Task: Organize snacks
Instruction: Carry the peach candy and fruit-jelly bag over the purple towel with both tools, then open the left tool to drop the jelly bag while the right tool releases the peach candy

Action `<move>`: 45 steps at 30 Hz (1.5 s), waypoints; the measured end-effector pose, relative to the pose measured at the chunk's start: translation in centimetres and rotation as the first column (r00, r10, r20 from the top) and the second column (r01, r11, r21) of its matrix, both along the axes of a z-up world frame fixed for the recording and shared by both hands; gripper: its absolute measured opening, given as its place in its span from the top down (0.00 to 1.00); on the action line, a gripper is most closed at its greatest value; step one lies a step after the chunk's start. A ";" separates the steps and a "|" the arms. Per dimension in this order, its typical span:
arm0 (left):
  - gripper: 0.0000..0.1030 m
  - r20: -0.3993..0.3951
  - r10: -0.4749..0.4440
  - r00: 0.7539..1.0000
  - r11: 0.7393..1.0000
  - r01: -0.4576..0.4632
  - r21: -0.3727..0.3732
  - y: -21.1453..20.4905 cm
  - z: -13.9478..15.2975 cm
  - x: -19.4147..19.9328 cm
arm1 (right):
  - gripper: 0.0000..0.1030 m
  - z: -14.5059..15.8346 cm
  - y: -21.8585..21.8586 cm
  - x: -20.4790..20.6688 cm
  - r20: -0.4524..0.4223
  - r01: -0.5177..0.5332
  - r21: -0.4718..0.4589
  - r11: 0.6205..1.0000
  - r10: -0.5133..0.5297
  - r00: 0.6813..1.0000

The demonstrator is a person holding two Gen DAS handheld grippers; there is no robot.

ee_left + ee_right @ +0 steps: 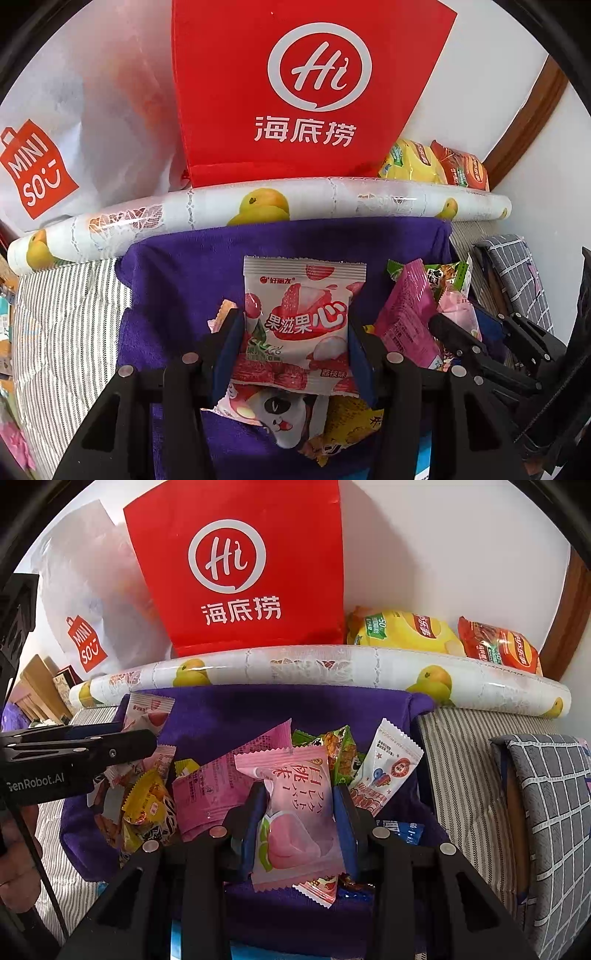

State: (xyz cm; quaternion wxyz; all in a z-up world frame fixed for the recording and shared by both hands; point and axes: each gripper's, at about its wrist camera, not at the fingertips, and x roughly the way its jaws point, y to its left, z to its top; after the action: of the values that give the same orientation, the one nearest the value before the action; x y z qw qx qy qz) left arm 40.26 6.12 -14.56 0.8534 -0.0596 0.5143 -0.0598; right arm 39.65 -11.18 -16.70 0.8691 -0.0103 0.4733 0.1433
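My left gripper [295,343] is shut on a white-and-pink lychee candy packet [301,325], held above the purple cloth [184,280]. Under it lie a panda-print packet [284,417] and a yellow packet [351,421]. My right gripper [300,823] is shut on a pale pink peach sweet packet [295,819] over a pile of loose snacks: a magenta packet [218,790], a green packet [341,753], a white stick packet [388,768] and yellow sweets [147,805]. The left gripper [110,749] shows at the left of the right wrist view; the right gripper [480,347] shows at the right of the left wrist view.
A red paper bag [306,88] and a white Miniso bag [55,147] stand against the wall behind a fruit-printed roll [258,210]. Yellow [402,631] and red crisp bags [498,646] lie at the back right. A grey checked cushion [546,812] sits right, striped fabric [62,325] left.
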 end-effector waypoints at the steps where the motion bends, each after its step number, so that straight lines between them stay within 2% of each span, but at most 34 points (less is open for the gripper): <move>1: 0.50 -0.004 0.003 1.000 1.000 -0.003 0.001 0.0 -0.1 0.1 | 0.65 0.0 0.0 0.0 -0.001 0.000 0.001 1.000 0.000 1.000; 16: 0.50 -0.077 -0.007 0.997 1.000 0.006 -0.018 -0.5 -2.2 0.5 | 0.64 -0.7 -0.4 0.7 -0.045 0.016 0.001 1.000 -0.015 0.999; 28: 0.49 -0.075 -0.024 0.997 1.000 0.023 -0.011 -0.8 -2.2 0.6 | 0.62 -1.0 -0.9 1.0 -0.075 0.037 0.013 0.999 -0.036 0.997; 31: 0.49 -0.074 -0.027 0.997 1.000 0.028 0.000 -0.8 -2.1 0.6 | 0.59 -0.8 -0.9 0.9 -0.066 0.031 0.000 1.000 -0.031 0.997; 35: 0.49 -0.074 -0.031 0.997 1.000 0.031 0.002 -1.0 -2.1 0.7 | 0.47 -0.4 -1.1 0.7 -0.044 0.042 -0.002 0.999 -0.042 0.998; 45: 0.48 -0.059 -0.038 0.998 0.999 0.038 0.007 -1.1 -1.8 0.6 | 0.44 0.2 -0.9 0.3 -0.006 0.021 0.022 1.000 -0.021 1.000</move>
State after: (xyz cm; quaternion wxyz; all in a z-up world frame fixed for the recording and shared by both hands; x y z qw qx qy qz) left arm 40.82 5.03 -16.37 0.8368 -0.0480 0.5406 -0.0720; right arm 39.95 -12.12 -16.54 0.8694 0.0046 0.4741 0.1392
